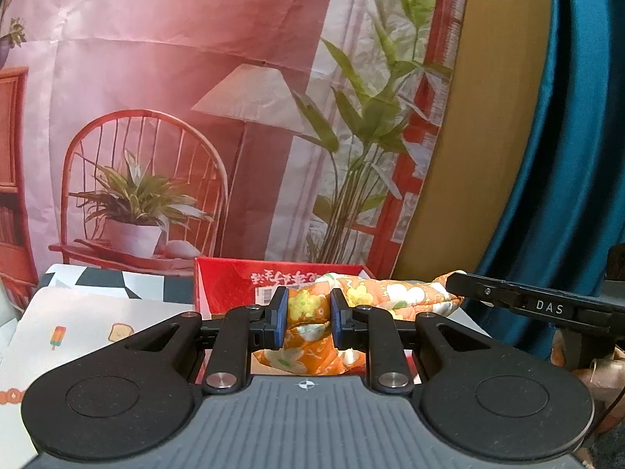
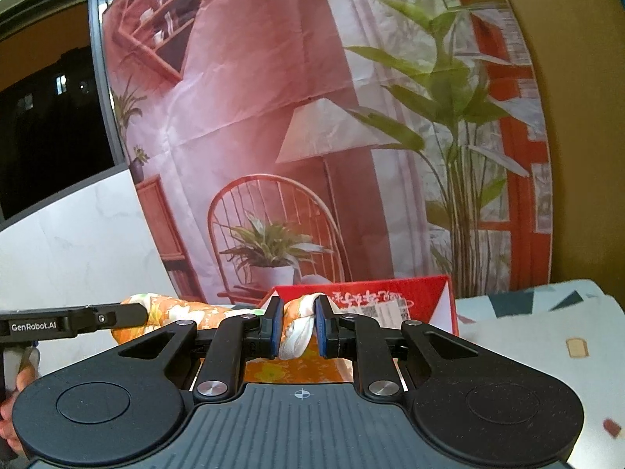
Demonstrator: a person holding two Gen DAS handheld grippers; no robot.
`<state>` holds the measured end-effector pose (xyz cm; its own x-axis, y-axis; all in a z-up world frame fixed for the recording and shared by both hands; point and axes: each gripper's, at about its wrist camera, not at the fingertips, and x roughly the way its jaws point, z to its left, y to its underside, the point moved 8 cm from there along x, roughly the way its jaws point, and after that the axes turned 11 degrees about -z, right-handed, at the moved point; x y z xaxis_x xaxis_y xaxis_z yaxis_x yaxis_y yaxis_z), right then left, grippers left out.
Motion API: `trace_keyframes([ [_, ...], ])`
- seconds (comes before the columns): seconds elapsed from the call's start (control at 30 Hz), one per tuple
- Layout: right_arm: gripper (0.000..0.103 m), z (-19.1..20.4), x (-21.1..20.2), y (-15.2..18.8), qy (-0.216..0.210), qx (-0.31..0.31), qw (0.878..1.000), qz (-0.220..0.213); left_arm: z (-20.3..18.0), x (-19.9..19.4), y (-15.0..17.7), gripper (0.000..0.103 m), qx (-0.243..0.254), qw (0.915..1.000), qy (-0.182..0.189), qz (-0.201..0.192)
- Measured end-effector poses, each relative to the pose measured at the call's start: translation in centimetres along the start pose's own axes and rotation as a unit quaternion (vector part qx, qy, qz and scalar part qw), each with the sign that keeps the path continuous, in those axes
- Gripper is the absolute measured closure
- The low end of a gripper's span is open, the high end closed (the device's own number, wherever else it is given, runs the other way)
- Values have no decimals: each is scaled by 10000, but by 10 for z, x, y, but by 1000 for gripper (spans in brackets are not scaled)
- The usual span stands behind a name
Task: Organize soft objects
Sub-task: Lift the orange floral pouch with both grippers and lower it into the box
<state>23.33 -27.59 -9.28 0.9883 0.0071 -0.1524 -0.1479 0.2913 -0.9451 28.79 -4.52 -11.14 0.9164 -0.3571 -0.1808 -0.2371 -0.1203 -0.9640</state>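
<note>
- The left gripper (image 1: 309, 318) clamps a bunched fold of the orange floral cloth (image 1: 375, 293) between its blue pads (image 1: 280, 318), jaws narrow.
- The right gripper (image 2: 299, 326) pinches another gathered part of the same cloth (image 2: 172, 312), its jaws also drawn in tight on the fabric.
- The cloth stretches between the two grippers, lifted off the table, with a loose part hanging below the left gripper's fingers.
- A red cardboard box (image 1: 230, 285) with white printed characters stands just behind the cloth.
- The table (image 1: 97, 320) carries a pale cover printed with ice lollies and toast.
- A printed backdrop (image 1: 195, 117) showing a chair, lamp and plants hangs behind the box.
- A teal curtain (image 1: 578, 156) hangs at the right of the left wrist view.
</note>
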Motion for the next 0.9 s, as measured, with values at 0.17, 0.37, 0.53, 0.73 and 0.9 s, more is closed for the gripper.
trace_keyframes([
  [0.17,87,-4,27,-9,9,-78,9999,120,3,22,-7,80,91,9999,-28,31],
  [0.37,87,-20,58,-14,72,-67,9995,288,10,53,-8,80,-26,9999,-8,122],
  [0.53,87,-34,83,-14,111,-37,9990,429,17,80,-7,80,-23,9997,-27,258],
  [0.73,87,-48,111,-7,144,16,9979,631,29,108,-6,80,-14,9991,-37,414],
  [0.9,87,-60,129,-4,208,37,9968,775,35,129,-1,80,-10,9983,0,584],
])
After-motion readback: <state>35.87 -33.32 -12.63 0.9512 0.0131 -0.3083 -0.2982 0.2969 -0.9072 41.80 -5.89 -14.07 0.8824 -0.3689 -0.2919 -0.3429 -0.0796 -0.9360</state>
